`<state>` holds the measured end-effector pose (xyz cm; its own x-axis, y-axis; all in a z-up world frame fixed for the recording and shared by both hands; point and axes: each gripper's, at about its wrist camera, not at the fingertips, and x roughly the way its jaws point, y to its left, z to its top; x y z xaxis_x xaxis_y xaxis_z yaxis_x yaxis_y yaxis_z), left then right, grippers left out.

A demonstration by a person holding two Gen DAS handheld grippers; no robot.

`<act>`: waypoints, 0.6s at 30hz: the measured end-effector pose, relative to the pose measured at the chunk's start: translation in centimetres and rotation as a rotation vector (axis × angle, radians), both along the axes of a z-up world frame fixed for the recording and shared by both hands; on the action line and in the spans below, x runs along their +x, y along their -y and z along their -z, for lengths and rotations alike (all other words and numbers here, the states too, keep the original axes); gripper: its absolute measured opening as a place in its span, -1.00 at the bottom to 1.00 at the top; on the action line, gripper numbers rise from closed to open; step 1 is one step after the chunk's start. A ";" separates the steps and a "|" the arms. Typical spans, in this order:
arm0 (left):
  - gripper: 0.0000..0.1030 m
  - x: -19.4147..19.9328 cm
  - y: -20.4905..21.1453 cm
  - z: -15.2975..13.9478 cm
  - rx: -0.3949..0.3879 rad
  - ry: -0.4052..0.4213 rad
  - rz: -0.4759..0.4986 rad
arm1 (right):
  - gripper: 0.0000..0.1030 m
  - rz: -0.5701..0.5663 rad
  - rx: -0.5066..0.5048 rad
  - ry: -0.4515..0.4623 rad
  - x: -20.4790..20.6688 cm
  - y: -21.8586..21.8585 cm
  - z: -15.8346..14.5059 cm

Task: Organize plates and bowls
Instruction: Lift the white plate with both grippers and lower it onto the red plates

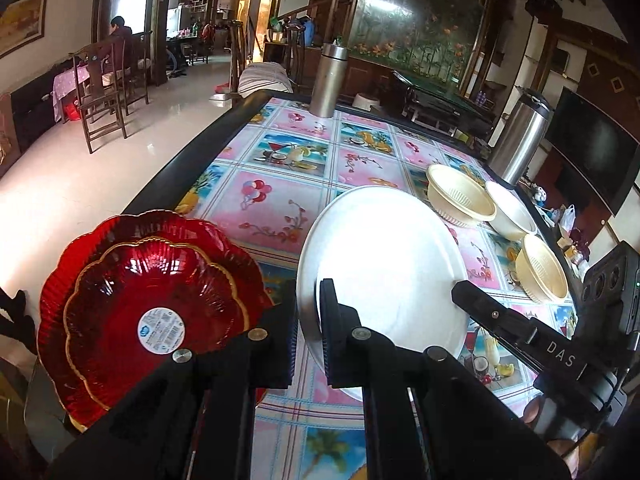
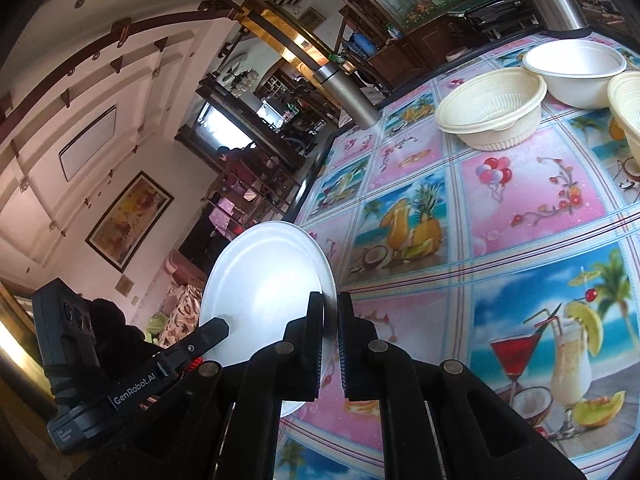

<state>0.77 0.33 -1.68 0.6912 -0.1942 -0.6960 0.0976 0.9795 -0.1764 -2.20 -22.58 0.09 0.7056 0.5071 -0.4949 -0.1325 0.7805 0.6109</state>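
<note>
Both grippers clamp the rim of 1 white plate above the patterned table.

The left gripper (image 1: 308, 320) has its jaws closed on the near edge of the white plate (image 1: 384, 256), and the right gripper (image 2: 330, 340) pinches the same plate (image 2: 260, 284) at its rim from the other side, so the plate is tilted and lifted off the tablecloth (image 1: 280, 208). Just left of the plate, at the table's corner, 2 red scalloped glass plates (image 1: 152, 300) sit nested, the smaller one on top with a round sticker at its centre. Beyond the plate, 3 cream and white bowls (image 2: 492, 108) stand close together near a steel flask (image 1: 520, 136); another steel flask (image 1: 328, 80) stands at the far edge.
</note>
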 end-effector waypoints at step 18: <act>-0.82 -1.0 -10.6 -0.6 0.056 0.007 -0.206 | -0.87 -0.186 -0.042 0.002 2.4 -13.1 -0.9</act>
<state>-0.19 10.88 -1.11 0.7171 -0.0099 -0.6969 -0.1043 0.9871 -0.1214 0.16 -9.51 1.01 0.6025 0.6078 -0.5173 -0.2781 0.7674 0.5777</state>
